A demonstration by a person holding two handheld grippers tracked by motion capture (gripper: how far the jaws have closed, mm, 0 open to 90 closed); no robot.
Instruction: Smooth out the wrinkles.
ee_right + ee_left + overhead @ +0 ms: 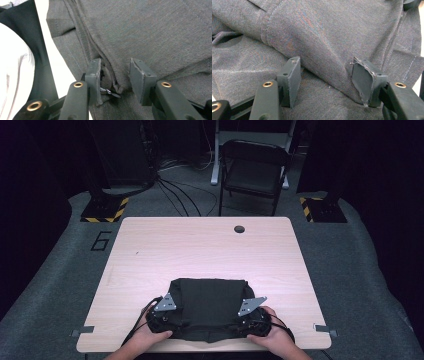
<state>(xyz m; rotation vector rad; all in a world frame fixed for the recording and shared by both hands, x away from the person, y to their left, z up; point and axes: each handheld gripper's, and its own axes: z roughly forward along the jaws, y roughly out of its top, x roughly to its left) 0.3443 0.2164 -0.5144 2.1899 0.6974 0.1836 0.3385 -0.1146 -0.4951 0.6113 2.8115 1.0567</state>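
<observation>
A dark grey garment (210,307) lies folded at the near edge of the pale wooden bench (200,247); the left hand-held gripper (327,80) stands spread around a raised fold; the right hand-held gripper (115,77) straddles a bunched seam, pads not clearly pressing; beyond, a "6" (101,241) marks the floor.

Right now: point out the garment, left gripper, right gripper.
garment (210,302), high view, middle of the folded dark cloth.
left gripper (325,80), left gripper view, between its jaws.
right gripper (115,76), right gripper view, between its jaws.
</observation>
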